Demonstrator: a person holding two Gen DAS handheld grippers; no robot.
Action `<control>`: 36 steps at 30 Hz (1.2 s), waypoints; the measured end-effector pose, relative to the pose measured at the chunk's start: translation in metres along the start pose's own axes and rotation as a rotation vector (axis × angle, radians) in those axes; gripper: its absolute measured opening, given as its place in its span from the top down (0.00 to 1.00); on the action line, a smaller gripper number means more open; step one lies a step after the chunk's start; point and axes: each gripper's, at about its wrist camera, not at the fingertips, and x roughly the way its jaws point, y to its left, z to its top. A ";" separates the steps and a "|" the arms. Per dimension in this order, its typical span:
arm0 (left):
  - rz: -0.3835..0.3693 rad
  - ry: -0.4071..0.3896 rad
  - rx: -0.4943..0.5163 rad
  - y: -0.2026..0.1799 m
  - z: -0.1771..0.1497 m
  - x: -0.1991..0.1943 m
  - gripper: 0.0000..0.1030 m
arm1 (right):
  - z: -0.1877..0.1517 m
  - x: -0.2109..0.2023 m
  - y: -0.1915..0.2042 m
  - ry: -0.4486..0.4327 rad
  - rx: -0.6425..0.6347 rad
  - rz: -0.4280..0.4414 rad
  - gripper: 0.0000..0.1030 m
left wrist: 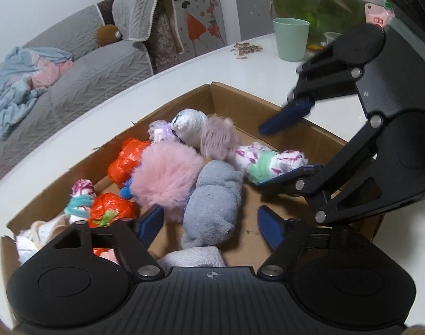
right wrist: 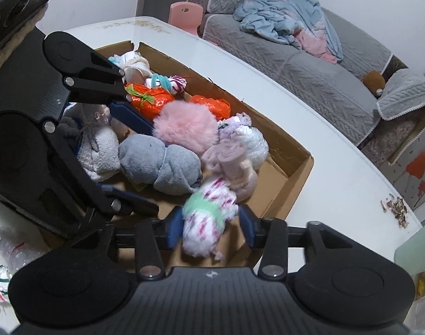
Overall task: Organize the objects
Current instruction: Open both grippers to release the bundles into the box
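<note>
Partly blurred floral bundle [right wrist: 208, 217] between parted right gripper [right wrist: 211, 224] jaws, left gripper [left wrist: 209, 223] jaws released

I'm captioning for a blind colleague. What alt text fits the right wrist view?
The right hand-held gripper, open, straddles a white, pink and green bundle in a cardboard box of soft bundles; the left hand-held gripper reaches in alongside.

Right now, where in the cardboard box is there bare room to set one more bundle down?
Bare cardboard floor shows between the grey sock roll, the white-and-purple bundle and the box wall. The far side, around the pink fluffy ball and orange bags, is crowded.
</note>
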 end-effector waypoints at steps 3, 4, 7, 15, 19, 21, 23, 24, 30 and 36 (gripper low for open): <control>0.014 0.008 0.001 0.002 0.003 -0.004 0.15 | 0.003 -0.004 -0.001 -0.001 0.000 0.001 0.49; 0.009 0.012 -0.002 0.003 0.003 -0.006 0.14 | 0.004 -0.005 -0.001 0.001 -0.001 0.000 0.47; 0.000 0.014 -0.002 0.003 0.004 -0.014 0.14 | 0.008 -0.009 0.000 0.001 -0.012 -0.005 0.40; 0.019 0.000 0.022 0.003 0.008 -0.035 0.10 | 0.014 -0.019 0.006 0.000 -0.021 -0.015 0.40; 0.009 -0.013 -0.005 0.007 0.006 -0.048 0.10 | 0.016 -0.028 0.010 -0.007 -0.017 -0.022 0.37; 0.014 -0.024 -0.013 0.009 0.003 -0.058 0.09 | 0.016 -0.035 0.012 -0.016 -0.009 -0.023 0.33; 0.018 -0.033 -0.020 0.011 -0.002 -0.068 0.08 | 0.015 -0.043 0.015 -0.025 -0.002 -0.026 0.28; 0.018 -0.037 -0.024 0.012 -0.005 -0.074 0.08 | 0.013 -0.048 0.017 -0.033 0.002 -0.028 0.28; 0.012 -0.074 -0.055 0.013 -0.030 -0.109 0.06 | -0.002 -0.078 0.034 -0.089 0.048 -0.020 0.22; -0.001 -0.093 -0.056 0.003 -0.066 -0.131 0.06 | -0.021 -0.101 0.058 -0.123 0.077 -0.005 0.18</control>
